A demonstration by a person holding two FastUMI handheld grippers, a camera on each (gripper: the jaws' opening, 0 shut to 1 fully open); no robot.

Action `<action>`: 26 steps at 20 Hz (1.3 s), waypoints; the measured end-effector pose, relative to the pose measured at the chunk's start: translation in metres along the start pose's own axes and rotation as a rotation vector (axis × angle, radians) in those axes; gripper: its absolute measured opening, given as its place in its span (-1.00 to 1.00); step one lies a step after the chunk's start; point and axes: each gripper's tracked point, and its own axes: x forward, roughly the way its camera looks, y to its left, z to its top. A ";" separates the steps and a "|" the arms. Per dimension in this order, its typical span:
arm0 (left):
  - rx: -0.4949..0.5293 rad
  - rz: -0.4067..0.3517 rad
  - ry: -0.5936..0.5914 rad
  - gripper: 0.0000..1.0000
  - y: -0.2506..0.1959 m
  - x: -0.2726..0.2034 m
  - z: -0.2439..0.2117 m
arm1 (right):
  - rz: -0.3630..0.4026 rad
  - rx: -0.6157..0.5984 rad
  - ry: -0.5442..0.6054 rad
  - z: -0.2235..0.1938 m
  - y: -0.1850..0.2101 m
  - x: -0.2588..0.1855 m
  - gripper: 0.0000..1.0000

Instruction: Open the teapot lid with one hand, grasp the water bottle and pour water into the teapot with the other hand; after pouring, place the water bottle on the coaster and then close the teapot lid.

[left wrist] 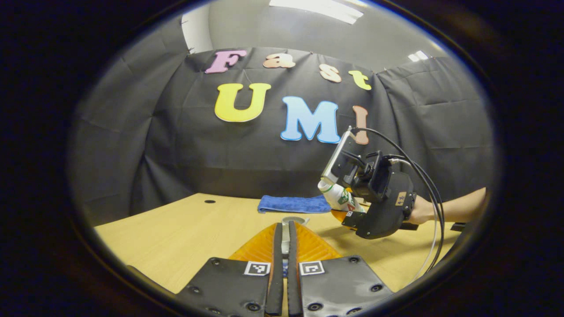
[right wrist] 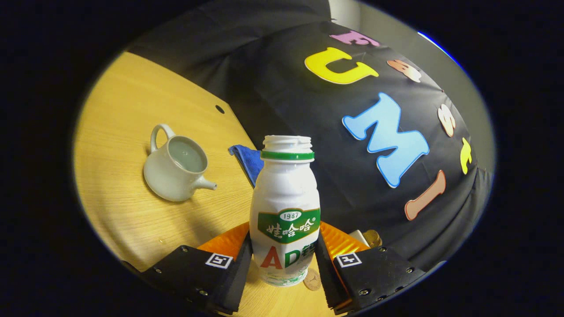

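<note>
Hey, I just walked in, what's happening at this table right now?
A person is working with two handheld grippers. The right gripper has its jaws clamped on an uncapped white water bottle, lifted and tilted above the wooden table. The teapot sits open with no lid on it, liquid visible inside, beside a blue cloth. The left gripper has its jaws nearly closed on something small and pale, likely the lid, though that is hard to tell.

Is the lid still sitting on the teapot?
No: in the right gripper view the teapot stands open on the table, its inside visible, with no lid on top.
</note>
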 end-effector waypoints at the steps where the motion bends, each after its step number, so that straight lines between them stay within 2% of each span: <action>1: -0.002 0.006 0.000 -0.72 0.002 -0.001 -0.001 | -0.006 -0.043 0.002 0.002 0.000 0.003 0.41; 3: -0.013 0.000 0.009 -0.71 0.000 -0.003 -0.005 | -0.011 -0.131 0.022 0.000 0.003 0.009 0.41; 4: -0.014 -0.002 0.013 -0.80 0.000 -0.004 -0.007 | -0.016 -0.169 0.033 -0.002 0.003 0.011 0.41; 5: -0.011 -0.003 0.017 -0.71 -0.001 -0.003 -0.008 | -0.015 -0.202 0.040 -0.003 0.005 0.012 0.41; 6: -0.010 -0.003 0.023 -0.80 -0.002 -0.003 -0.009 | -0.013 -0.228 0.041 -0.002 0.007 0.013 0.41; 8: -0.004 -0.004 0.024 -0.79 -0.004 -0.005 -0.011 | -0.011 -0.277 0.042 -0.002 0.009 0.017 0.36; 9: 0.000 0.000 0.019 -0.89 -0.002 -0.007 -0.011 | -0.013 -0.304 0.039 -0.002 0.010 0.016 0.41; 11: 0.006 0.014 0.009 -0.72 0.002 -0.008 -0.009 | -0.004 -0.363 0.032 0.000 0.015 0.016 0.41; 12: 0.005 0.015 0.011 -0.71 0.004 -0.008 -0.009 | -0.007 -0.400 0.029 0.001 0.014 0.017 0.41; 15: 0.002 0.014 0.021 -0.89 0.004 -0.007 -0.013 | -0.039 -0.502 0.019 0.010 0.008 0.024 0.41; 16: 0.002 0.017 0.020 -0.71 0.006 -0.007 -0.012 | -0.046 -0.531 0.018 0.010 0.007 0.024 0.41; 17: -0.001 0.017 0.017 -0.80 0.007 -0.007 -0.012 | -0.047 -0.551 0.017 0.011 0.006 0.024 0.41; 20: 0.002 0.035 0.005 -0.80 0.012 -0.008 -0.009 | -0.049 -0.599 0.015 0.014 0.006 0.030 0.41; 21: 0.003 0.038 0.005 -0.71 0.013 -0.009 -0.007 | -0.052 -0.616 0.011 0.016 0.005 0.030 0.41; 22: 0.004 0.040 0.005 -0.80 0.013 -0.009 -0.008 | -0.055 -0.636 -0.001 0.018 0.006 0.030 0.36; 26: 0.008 0.043 0.006 -0.81 0.015 -0.009 -0.007 | -0.076 -0.713 -0.022 0.024 0.003 0.031 0.41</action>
